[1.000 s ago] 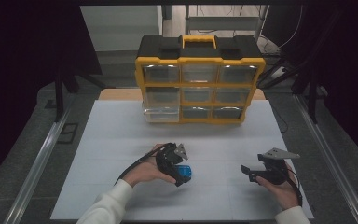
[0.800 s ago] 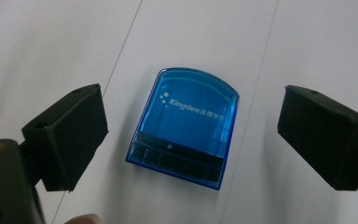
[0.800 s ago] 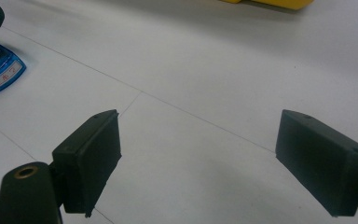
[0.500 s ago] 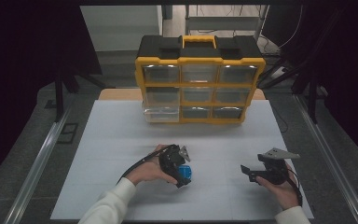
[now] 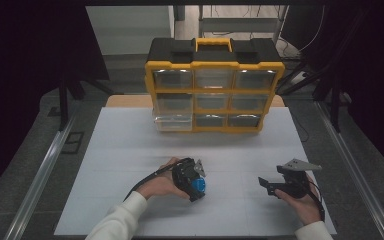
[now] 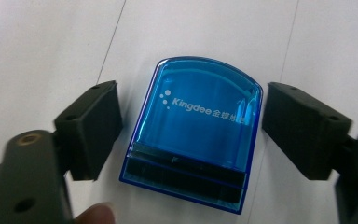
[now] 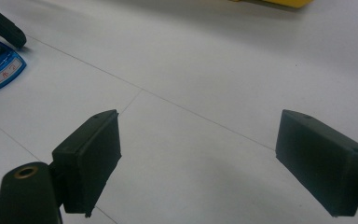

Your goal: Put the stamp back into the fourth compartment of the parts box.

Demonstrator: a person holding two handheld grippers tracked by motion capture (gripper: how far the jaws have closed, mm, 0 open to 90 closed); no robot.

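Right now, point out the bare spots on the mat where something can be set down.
Free: the mat between the organizer and both grippers, and between left gripper and right gripper. Crowded: around the blue stamp.

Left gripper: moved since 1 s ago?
Yes. In the high view the left gripper has shifted slightly rightward and nearer the table's front edge, judged against the fixed yellow-and-black drawer organizer, staying over the blue translucent plastic stamp.
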